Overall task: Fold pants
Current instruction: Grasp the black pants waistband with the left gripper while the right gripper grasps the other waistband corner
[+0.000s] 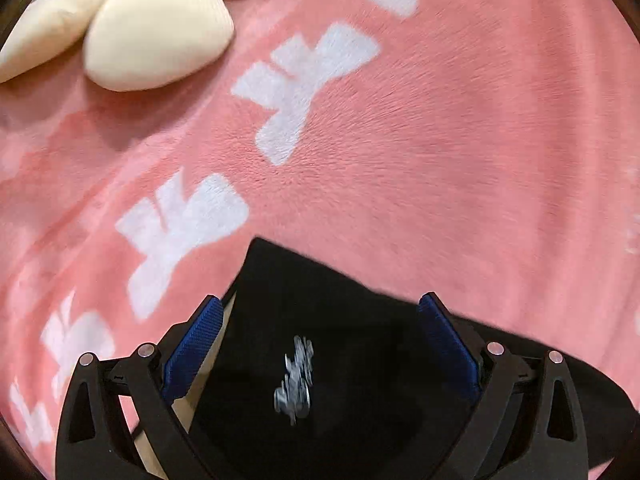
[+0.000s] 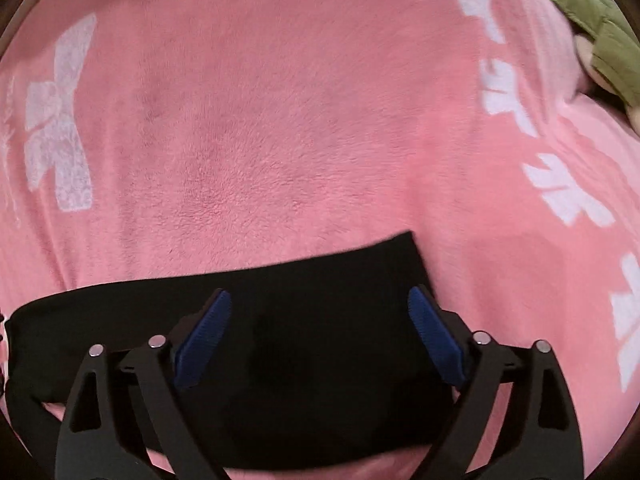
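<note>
The pants [image 1: 320, 320] are black and lie flat on a pink blanket [image 1: 460, 140] with white shapes on it. I cannot see all of them in either camera; the bottom of each picture cuts them off, and my tongs cover part of them.

In my left camera, a corner of the pants points up and away from me. The left gripper [image 1: 320, 344] is spread wide over the cloth, with nothing between its blue pads [image 1: 192, 348]. A small silver logo [image 1: 295, 380] sits on the pants between the fingers, but it is too blurry to read. A thin pale strip shows beside the left pad; I cannot tell what it is. Cream plush pillows [image 1: 156, 32] lie far up on the left, partly cut off.

In my right camera, the pants [image 2: 320, 360] look like a long dark band, with a corner up on the right. No logo shows here. The right gripper [image 2: 320, 336] is spread wide too, holding nothing. A green plush toy [image 2: 596, 28] peeks in at the top right, mostly cut off.
</note>
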